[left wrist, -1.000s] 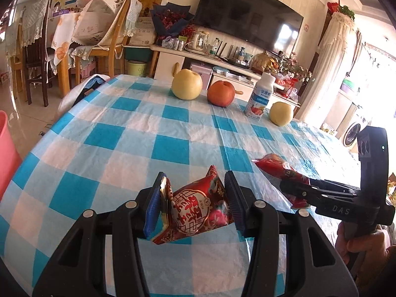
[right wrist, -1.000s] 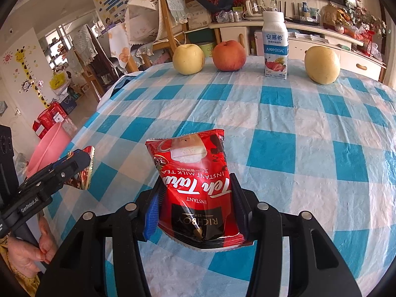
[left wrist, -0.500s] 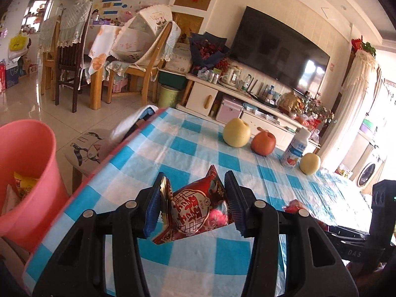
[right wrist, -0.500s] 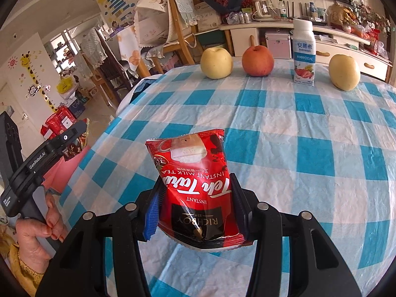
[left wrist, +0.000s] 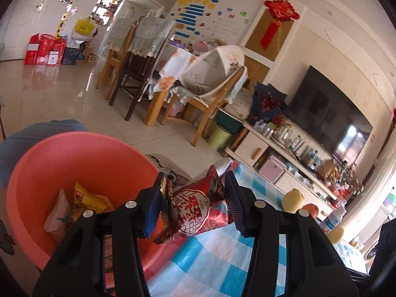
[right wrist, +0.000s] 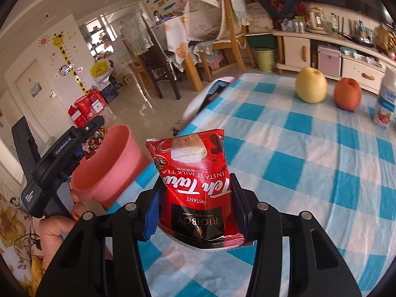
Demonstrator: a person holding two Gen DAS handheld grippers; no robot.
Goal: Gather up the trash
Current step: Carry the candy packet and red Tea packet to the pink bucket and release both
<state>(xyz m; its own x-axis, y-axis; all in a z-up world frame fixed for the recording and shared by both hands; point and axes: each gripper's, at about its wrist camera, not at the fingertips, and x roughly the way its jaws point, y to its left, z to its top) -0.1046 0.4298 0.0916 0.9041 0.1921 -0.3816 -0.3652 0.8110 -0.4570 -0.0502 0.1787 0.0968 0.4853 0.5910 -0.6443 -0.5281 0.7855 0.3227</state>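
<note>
My left gripper (left wrist: pixel 194 201) is shut on a crumpled red snack wrapper (left wrist: pixel 195 208) and hangs at the table's left edge, beside and partly above the pink bin (left wrist: pixel 81 163). Several wrappers (left wrist: pixel 86 201) lie inside the bin. From the right wrist view that left gripper (right wrist: pixel 95 137) is seen over the bin's (right wrist: pixel 113 165) rim, in a person's hand (right wrist: pixel 58 230). My right gripper (right wrist: pixel 196 198) is shut on a red instant milk tea packet (right wrist: pixel 198 188), held above the blue checked tablecloth (right wrist: pixel 309 163).
A yellow pear (right wrist: pixel 311 87), a red apple (right wrist: pixel 347 94) and a milk bottle (right wrist: pixel 384 104) stand at the table's far side. Beyond the table are wooden chairs (left wrist: pixel 205 101), a green bucket (left wrist: pixel 219 137), a TV cabinet (left wrist: pixel 277 158) and tiled floor (left wrist: pixel 61 94).
Both grippers have swung left with their packets. The left one left the tabletop and rolled, and now sits over the pink bin. The right one has drawn nearer the table's left edge.
</note>
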